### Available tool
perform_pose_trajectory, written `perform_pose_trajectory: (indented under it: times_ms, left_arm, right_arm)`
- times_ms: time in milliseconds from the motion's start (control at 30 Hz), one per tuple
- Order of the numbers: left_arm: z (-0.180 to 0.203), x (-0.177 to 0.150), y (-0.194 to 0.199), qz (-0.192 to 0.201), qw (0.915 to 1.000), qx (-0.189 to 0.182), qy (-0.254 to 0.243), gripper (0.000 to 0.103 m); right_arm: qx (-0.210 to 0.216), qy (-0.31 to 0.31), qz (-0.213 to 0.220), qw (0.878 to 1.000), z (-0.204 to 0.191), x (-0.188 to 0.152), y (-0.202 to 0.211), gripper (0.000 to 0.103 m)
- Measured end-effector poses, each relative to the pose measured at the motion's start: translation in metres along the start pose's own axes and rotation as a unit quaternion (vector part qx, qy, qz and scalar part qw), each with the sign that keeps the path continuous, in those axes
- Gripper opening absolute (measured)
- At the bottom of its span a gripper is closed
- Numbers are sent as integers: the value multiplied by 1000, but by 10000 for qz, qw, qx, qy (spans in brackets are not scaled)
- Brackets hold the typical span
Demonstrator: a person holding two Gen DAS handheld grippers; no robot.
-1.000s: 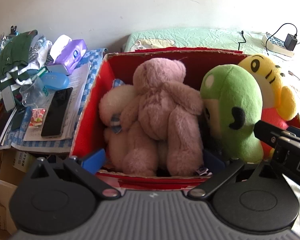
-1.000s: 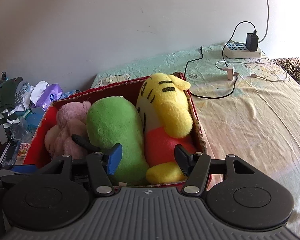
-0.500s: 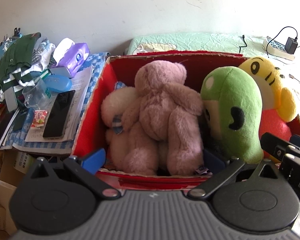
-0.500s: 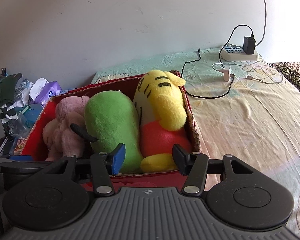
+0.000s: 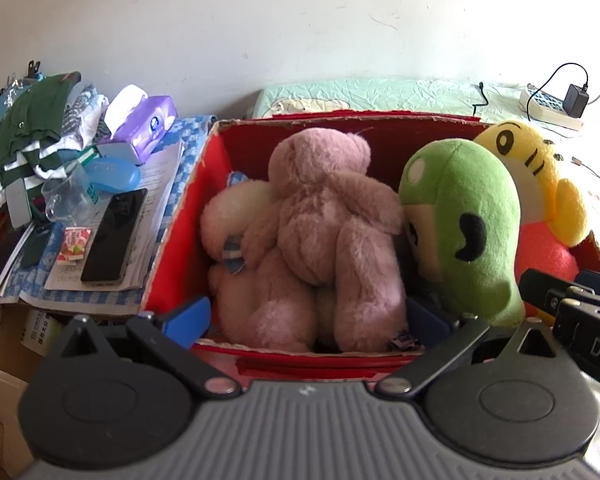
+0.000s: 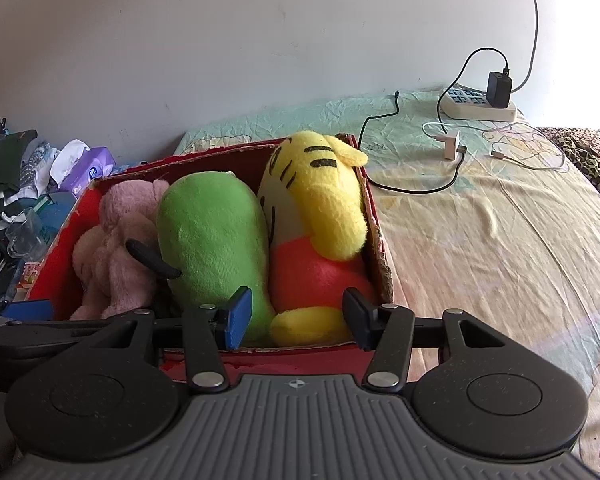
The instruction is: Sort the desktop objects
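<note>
White wall stands behind a bed (image 6: 480, 220) covered in a pale patterned sheet, with a power strip (image 6: 478, 106) and cables near the wall. On the bed sits a red box (image 5: 180, 216) packed with plush toys. From its left end to its right: a cream plush (image 5: 236, 216) low down, a pink bear (image 5: 324, 216) lying over it, a green plush (image 5: 464, 216) upright, and a yellow tiger (image 6: 320, 208) with an orange body against the right wall. The green plush and tiger press side by side and rise above the rim.

Left of the box is a cluttered bench (image 5: 188, 132) under a blue checked cloth, carrying a phone (image 5: 114, 236) on papers, a purple tissue pack (image 5: 146, 126), a clear cup (image 5: 66, 196) and piled clothes (image 5: 36, 124).

Left gripper (image 5: 304, 316) is spread wide at the box's near wall, its blue pads either side of the bear's legs, holding nothing. Right gripper (image 6: 296, 316) is also spread, empty, framing the tiger's foot at the near wall.
</note>
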State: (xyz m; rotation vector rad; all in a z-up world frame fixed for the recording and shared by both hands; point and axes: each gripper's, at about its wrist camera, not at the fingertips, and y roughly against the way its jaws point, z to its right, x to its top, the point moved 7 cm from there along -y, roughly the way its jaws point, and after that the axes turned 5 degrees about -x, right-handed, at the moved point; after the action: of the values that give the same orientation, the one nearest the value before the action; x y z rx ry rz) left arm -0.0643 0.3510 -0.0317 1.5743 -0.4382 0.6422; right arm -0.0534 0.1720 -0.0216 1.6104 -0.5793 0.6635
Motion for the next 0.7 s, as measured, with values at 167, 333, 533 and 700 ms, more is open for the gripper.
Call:
perform_pose_trajectory:
  times_ms: [167,333,533,700]
  left_arm:
    - [0,0,1,52,10000,-1,-17,103]
    - [0,0,1,21,10000,4,-3,103]
    - [0,0,1,66,10000,3,-1,103]
    - [0,-1,1,108,9999,14,3,103]
  right_arm:
    - [12,34,-14,10000,-1,-1,1,53]
    - [48,-42,-59,10000,0,0,0,53]
    - [-14,72,-53,10000,-3,-1,0,54]
    - [20,98,-120,9999,-3,-1,0,55]
